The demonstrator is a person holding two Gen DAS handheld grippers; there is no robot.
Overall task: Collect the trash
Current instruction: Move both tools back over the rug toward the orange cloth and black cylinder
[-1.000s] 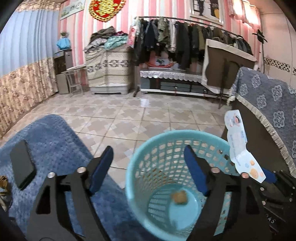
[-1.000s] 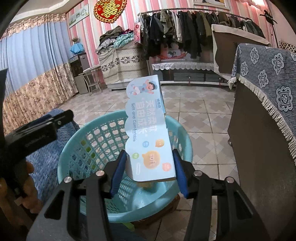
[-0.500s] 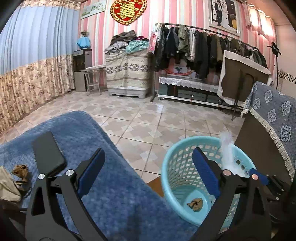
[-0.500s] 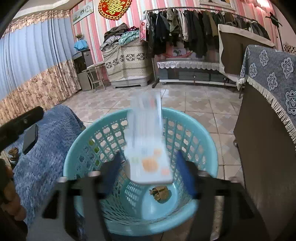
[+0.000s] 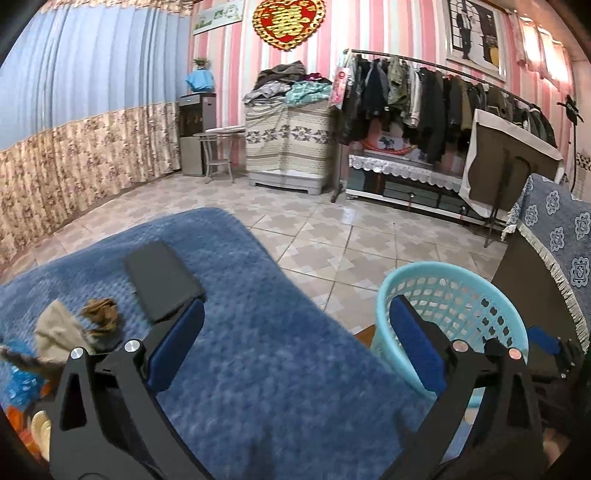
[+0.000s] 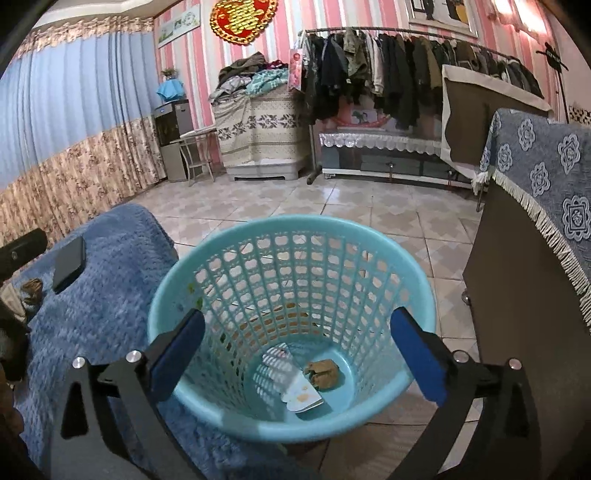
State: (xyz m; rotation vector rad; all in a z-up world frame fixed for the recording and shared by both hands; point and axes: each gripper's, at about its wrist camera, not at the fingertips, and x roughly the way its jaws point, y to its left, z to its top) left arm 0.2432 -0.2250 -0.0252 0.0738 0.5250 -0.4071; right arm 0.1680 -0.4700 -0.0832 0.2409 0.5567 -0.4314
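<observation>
Turquoise lattice basket [image 6: 291,258], blue knitted blanket [image 5: 258,332], pink-and-white striped wall [image 5: 388,26], black phone [image 5: 162,280].

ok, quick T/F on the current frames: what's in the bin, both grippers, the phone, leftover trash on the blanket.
1. The printed wrapper lies inside the teal basket. True.
2. The right gripper grips the wrapper. False: jaws opening, nothing between them.
3. A brown wad is in the basket. True.
4. The black phone is in the basket. False: it lies on the blue blanket.
5. The left gripper holds trash. False: opening, empty.
</observation>
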